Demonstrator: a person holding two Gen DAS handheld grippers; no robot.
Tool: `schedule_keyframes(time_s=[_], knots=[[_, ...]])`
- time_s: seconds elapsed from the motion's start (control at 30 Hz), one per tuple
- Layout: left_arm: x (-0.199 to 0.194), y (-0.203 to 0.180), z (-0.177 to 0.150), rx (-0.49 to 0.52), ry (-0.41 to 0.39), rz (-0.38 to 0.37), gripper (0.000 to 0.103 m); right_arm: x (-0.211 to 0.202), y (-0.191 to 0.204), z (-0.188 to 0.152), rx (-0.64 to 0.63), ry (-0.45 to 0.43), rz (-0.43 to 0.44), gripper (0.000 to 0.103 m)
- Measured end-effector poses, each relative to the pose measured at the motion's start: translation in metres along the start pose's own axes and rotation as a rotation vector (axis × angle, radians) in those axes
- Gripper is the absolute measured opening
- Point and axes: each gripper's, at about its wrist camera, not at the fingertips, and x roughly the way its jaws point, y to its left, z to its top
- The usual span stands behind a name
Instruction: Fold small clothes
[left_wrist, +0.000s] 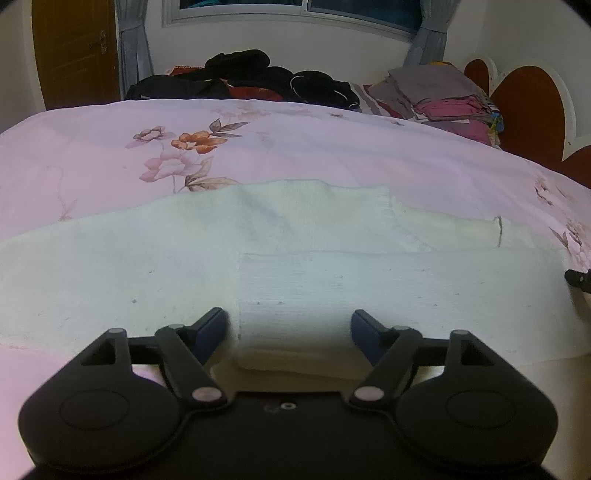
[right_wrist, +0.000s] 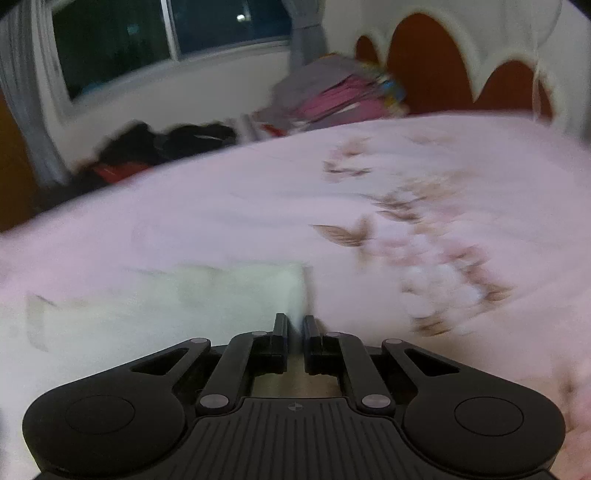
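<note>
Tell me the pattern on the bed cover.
Pale pink bed cover with orange and pink flower prints; clearest in the left wrist view.

Both wrist cameras sit low, sharing bed.

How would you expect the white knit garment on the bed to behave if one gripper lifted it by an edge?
The white knit garment lies flat and follows the bedspread, so it would probably droop limply. Its ribbed, fuzzy surface suggests little slipping. The right gripper looks nearly closed at its corner; the left gripper is open.

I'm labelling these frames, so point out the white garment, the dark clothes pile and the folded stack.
white garment (left_wrist: 332, 288): left wrist view, folded top layer.
dark clothes pile (left_wrist: 258, 79): left wrist view, middle.
folded stack (left_wrist: 439, 92): left wrist view, grey top.
</note>
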Motion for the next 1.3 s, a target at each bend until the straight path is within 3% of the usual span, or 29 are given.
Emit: schedule_keyframes(time_s=[0.2,0.27,0.3,0.33,0.5,0.8,1.3], knots=[[-0.013,0.008,0.004,-0.052,0.02,-0.017,0.074,-0.03,0.012,0.003,-0.039,-0.029,0.032,0.01],[-0.02,0.015,0.003,-0.06,0.025,-0.02,0.075,-0.044,0.026,-0.003,-0.064,-0.035,0.076,0.024],[-0.025,0.02,0.002,-0.067,0.027,-0.015,0.076,-0.05,0.033,-0.006,-0.074,-0.034,0.103,0.044],[-0.03,0.026,0.001,-0.077,0.027,-0.006,0.076,-0.058,0.042,-0.012,-0.091,-0.036,0.127,0.056],[-0.055,0.069,-0.009,-0.167,0.027,0.025,0.077,-0.073,0.089,-0.031,-0.142,0.005,0.258,0.056],[-0.096,0.156,-0.029,-0.324,-0.001,0.125,0.077,-0.084,0.167,-0.054,-0.228,0.045,0.381,0.056],[-0.105,0.184,-0.037,-0.334,-0.013,0.125,0.077,-0.063,0.256,-0.072,-0.315,0.073,0.39,0.056]])
